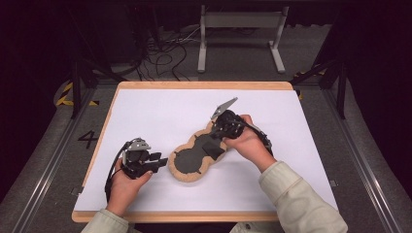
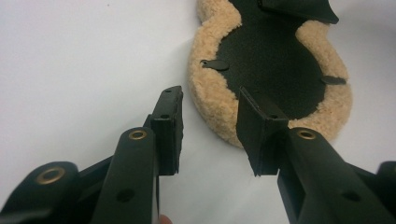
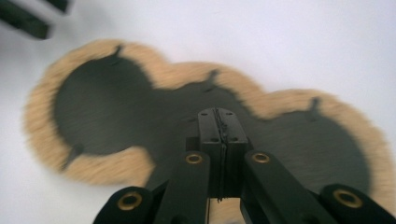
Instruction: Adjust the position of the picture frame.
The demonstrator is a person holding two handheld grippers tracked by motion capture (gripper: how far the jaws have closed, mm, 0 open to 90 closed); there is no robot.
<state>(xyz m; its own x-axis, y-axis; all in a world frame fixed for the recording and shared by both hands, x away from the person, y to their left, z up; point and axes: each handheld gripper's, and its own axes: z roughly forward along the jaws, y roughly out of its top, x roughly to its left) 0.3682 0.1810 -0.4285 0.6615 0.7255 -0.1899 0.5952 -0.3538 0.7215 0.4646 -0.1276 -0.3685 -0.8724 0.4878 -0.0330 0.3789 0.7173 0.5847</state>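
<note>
A three-lobed sheepskin pad (image 1: 187, 177) lies on the white sheet with its black backing up and a tan fleece rim around it. My left gripper (image 1: 159, 163) is at the pad's near-left end, and in the left gripper view (image 2: 210, 109) its jaws stand open with the pad's rim (image 2: 212, 100) just beyond them and nothing between them. My right gripper (image 1: 210, 145) points down at the middle of the pad; in the right gripper view (image 3: 218, 114) its jaws are pressed together over the black backing (image 3: 107, 98). Whether they pinch any fabric I cannot tell.
The white sheet (image 1: 160, 107) covers a wooden board (image 1: 204, 85) with bare room left, right and behind the pad. Beyond the board's far edge are a metal frame (image 1: 240, 22) and floor cables (image 1: 160, 58). Black rails run along both sides.
</note>
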